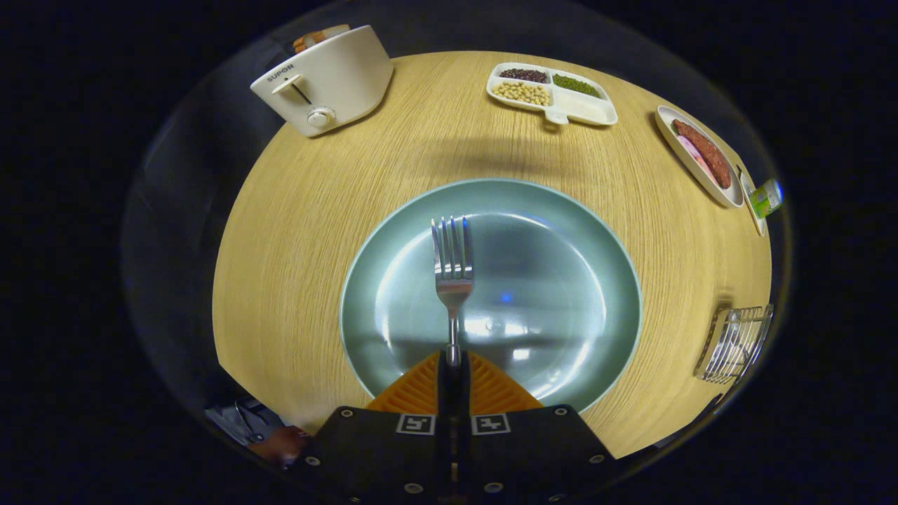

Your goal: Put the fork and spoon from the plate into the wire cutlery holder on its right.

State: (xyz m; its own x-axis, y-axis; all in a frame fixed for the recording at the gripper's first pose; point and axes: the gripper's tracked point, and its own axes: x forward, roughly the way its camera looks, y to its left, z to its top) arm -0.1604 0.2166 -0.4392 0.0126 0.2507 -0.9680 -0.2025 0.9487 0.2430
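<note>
Gripper view, claw (453, 365) clamped on fork (452, 270) handle, tines above plate (561, 231)

my gripper (453, 365) is closed on the fork (452, 270), which is above the plate (393, 280). the wire cutlery holder (733, 344) stands right of the plate, the toaster (326, 81) behind left.

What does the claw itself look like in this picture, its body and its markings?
The claw has a wide black body with angled sides and small round screws along its edges. On top sit two square black-and-white markers, one for each finger. The two fingers are ribbed, triangle-shaped pads that narrow toward the tips. No cable can be seen on it.
</note>
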